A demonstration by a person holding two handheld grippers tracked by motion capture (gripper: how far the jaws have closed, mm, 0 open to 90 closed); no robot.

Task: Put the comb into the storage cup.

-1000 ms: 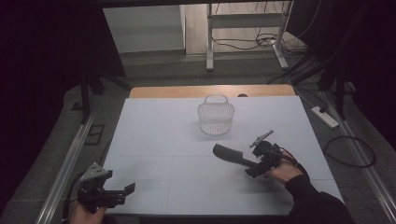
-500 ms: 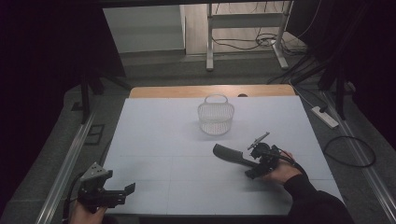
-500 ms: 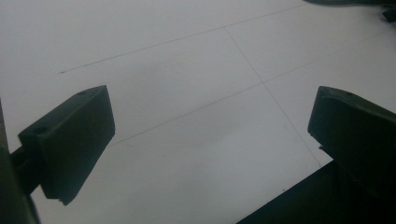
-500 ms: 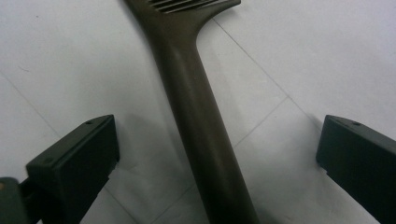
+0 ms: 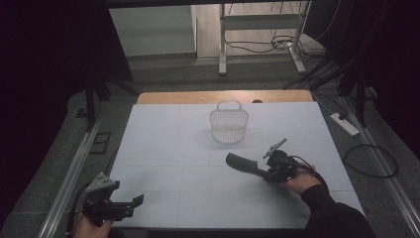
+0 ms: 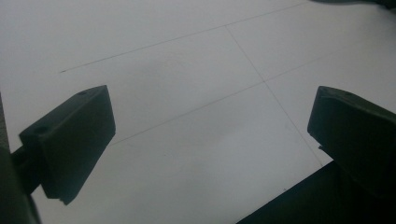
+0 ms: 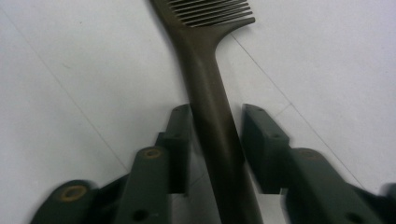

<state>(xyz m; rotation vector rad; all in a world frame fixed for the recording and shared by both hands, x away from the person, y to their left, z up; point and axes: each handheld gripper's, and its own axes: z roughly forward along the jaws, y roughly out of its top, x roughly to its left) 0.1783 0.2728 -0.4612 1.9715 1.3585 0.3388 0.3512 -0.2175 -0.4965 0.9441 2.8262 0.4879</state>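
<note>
A black comb [image 5: 241,163] lies on the white table [image 5: 173,148] right of the middle, teeth toward the left. My right gripper [image 5: 265,172] is shut on its handle. In the right gripper view the handle [image 7: 205,79] runs up between the two jaws, which press close on either side of my right gripper [image 7: 217,126], and the teeth [image 7: 210,11] point away. My left gripper [image 5: 132,202] rests at the near left corner of the table, open. Bare table surface shows between the jaws of my left gripper [image 6: 210,135].
A white mesh basket [image 5: 229,122] with a handle stands upright at the back middle of the table, apart from the comb. Metal rails [image 5: 69,178] run along both table sides. A power strip [image 5: 345,124] and cables lie on the floor at the right.
My right hand has shifted slightly at the comb's handle. The comb stays where it was. My left gripper has not moved.
</note>
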